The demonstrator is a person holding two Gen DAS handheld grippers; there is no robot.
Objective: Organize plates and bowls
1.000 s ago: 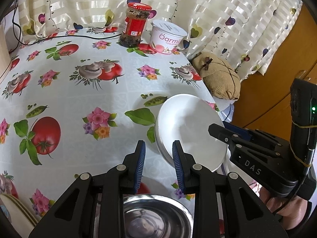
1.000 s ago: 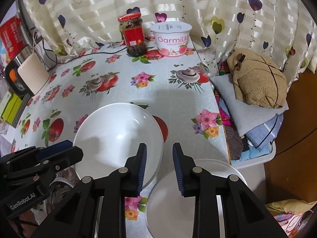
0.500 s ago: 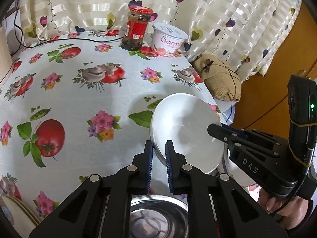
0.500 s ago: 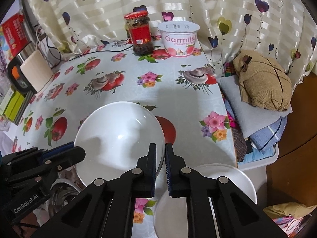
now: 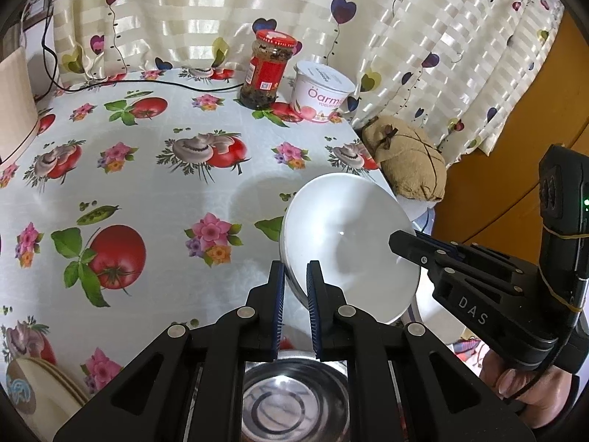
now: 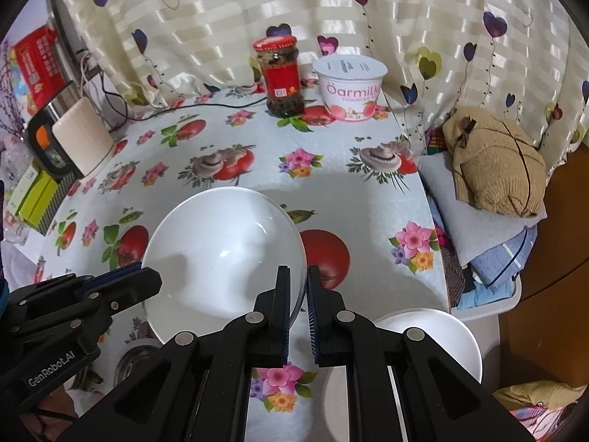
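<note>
Because each gripper pinches only a thin strip of rim on opposite sides of the white bowl, the likeliest trouble is a slip: the glaze looks smooth and glossy, and if one hand rises or tilts faster than the other, the rim could slide out of the blue pads. A drop would land on the table's near right corner, where a second white bowl sits at the edge and a steel bowl lies just below the left gripper, so a chip or a clatter is possible. The corner is also beside a drop to a pile of folded cloth, and a bowl tipped that way could go off the table altogether.

The left gripper is clamped on the bowl's left rim, and the right gripper is clamped on its right rim; both have their jaws drawn nearly together with only the rim between them. The bowl appears lifted clear of the tablecloth and slightly tilted, above the near right part of the table.

It is plain white, deep and round, empty and clean, with a bright highlight on its inner wall. A jar and a yogurt tub stand well apart at the far edge.
</note>
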